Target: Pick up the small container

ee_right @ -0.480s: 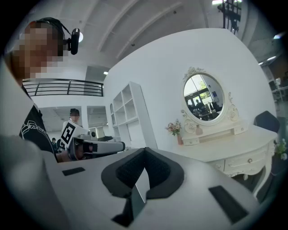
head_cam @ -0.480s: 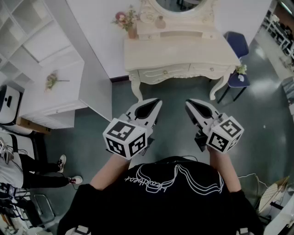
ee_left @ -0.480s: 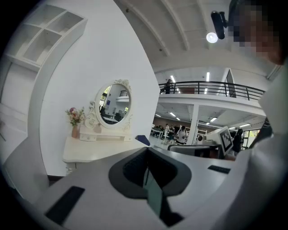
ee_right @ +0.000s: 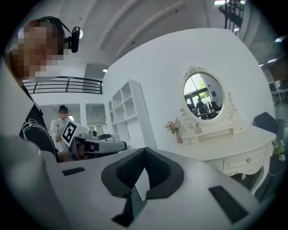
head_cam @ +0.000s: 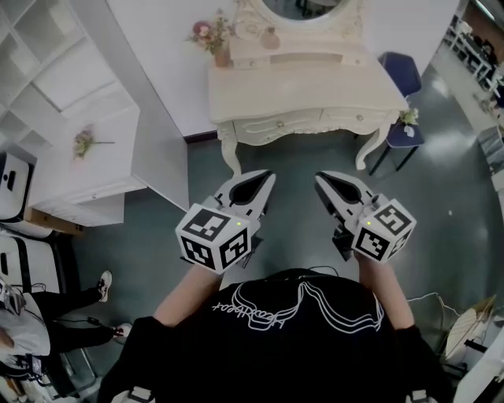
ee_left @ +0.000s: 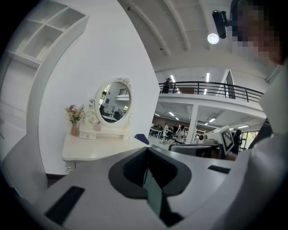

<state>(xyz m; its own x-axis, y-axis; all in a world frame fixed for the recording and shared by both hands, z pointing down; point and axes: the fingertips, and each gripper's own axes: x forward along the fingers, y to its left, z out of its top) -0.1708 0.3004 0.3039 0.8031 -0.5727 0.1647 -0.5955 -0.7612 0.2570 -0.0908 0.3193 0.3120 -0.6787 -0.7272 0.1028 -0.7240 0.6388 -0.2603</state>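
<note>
Work on the pickup has not started, as far as I can judge. The person (head_cam: 291, 330) stands back from the dressing surface (head_cam: 315, 86), holding the left tool (head_cam: 266, 176) and the right tool (head_cam: 321, 178) side by side near the chest, tips pointed toward it. Both tools have their jaws pressed together with nothing between them; each one's own view shows the pads meeting in a closed seam. The small container (head_cam: 272, 38), which I take to be the little bottle at the foot of the mirror (head_cam: 309, 6), sits well ahead of both tools, far beyond their tips, with a vase of flowers (head_cam: 223, 53) off to its left. Bare floor (head_cam: 291, 157) lies between the tools and the surface. Every step is left: walk in, spread 1 tool's jaws, reach, clamp, lift.
</note>
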